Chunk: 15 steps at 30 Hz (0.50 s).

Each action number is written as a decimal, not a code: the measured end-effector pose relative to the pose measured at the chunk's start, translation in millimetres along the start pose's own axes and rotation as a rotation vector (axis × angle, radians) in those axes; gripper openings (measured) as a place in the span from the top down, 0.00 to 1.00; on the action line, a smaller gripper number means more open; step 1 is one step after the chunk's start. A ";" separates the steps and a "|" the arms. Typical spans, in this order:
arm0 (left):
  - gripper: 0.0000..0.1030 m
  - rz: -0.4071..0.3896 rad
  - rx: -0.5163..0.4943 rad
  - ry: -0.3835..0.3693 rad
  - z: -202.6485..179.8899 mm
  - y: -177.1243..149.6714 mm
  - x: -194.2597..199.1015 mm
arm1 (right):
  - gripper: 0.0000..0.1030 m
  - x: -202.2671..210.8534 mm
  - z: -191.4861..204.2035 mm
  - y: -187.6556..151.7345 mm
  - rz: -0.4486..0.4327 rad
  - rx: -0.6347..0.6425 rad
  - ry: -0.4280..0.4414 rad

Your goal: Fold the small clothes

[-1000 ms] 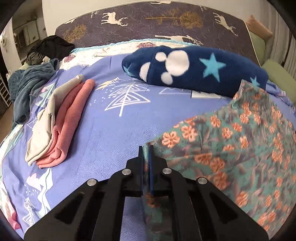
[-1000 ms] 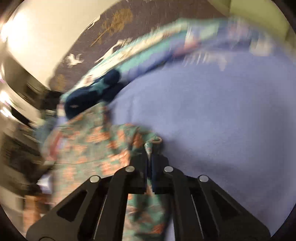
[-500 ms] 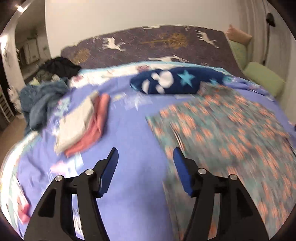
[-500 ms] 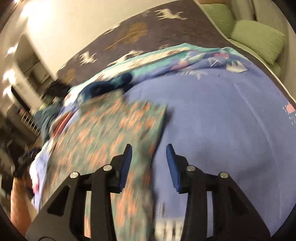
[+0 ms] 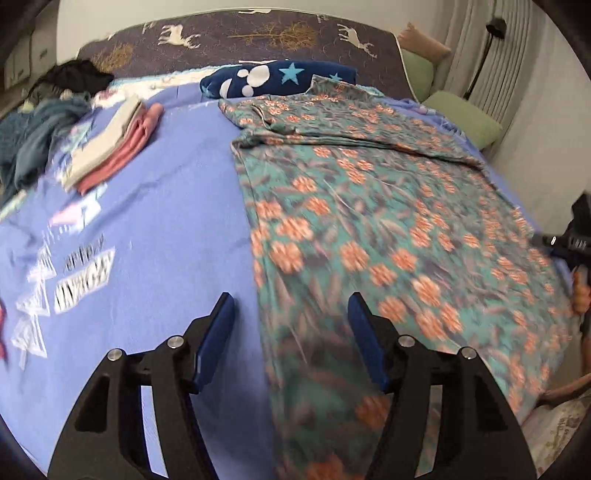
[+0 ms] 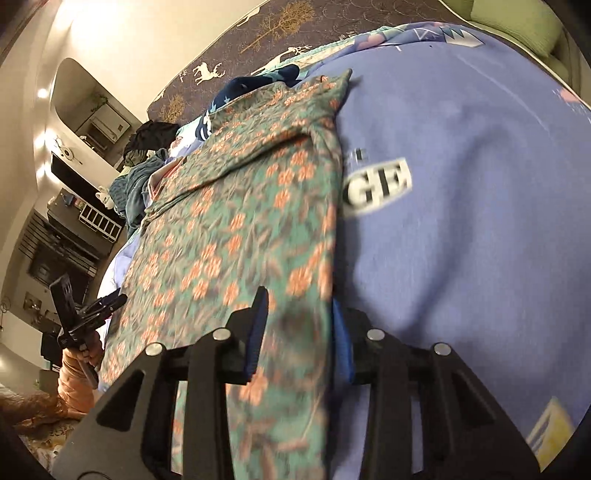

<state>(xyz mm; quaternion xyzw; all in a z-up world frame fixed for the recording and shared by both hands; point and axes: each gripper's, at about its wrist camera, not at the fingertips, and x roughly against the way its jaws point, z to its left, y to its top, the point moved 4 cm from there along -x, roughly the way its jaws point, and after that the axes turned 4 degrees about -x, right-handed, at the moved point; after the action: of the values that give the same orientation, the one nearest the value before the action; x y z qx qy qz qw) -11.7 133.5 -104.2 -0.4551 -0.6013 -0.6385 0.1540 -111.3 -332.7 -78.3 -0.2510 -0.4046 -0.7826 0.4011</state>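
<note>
A home bedroom, wide bed under a printed blue bedsheet (image 5: pixel 166 206), deer-patterned headboard (image 5: pixel 258 33), star-print navy blanket (image 5: pixel 277 77), folded clothes stack (image 5: pixel 110 151), green cushions (image 5: pixel 461 118), curtain (image 5: pixel 491 55) at the side

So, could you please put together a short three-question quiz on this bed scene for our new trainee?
1. True or false: the left gripper is shut on the floral garment.
2. Which lies on top in the folded stack: (a) the cream piece, (b) the pink piece?
3. What print is on the dark blue blanket near the headboard?

Key: 1 false, its jaws stand open; 2 a; 3 stars and white blobs.
</note>
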 end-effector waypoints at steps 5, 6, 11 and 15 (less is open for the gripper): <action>0.38 -0.009 -0.015 -0.048 -7.9 -31.0 22.2 | 0.66 21.3 0.8 -37.8 -0.012 -0.003 0.019; 0.38 -0.011 -0.018 -0.061 -9.9 -38.4 27.7 | 0.66 26.6 -0.7 -44.2 -0.016 -0.010 0.026; 0.43 -0.025 0.035 -0.142 -8.2 -62.5 48.5 | 0.66 48.8 -6.9 -75.4 -0.024 -0.040 0.056; 0.54 -0.033 0.110 -0.189 -2.8 -74.6 57.4 | 0.66 59.7 -6.4 -91.1 -0.022 -0.044 0.072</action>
<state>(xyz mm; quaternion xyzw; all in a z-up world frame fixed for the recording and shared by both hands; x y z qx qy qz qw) -99.2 168.2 -106.6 -0.4941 -0.6546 -0.5614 0.1109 -220.4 -331.4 -78.3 -0.2272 -0.3752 -0.8043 0.4010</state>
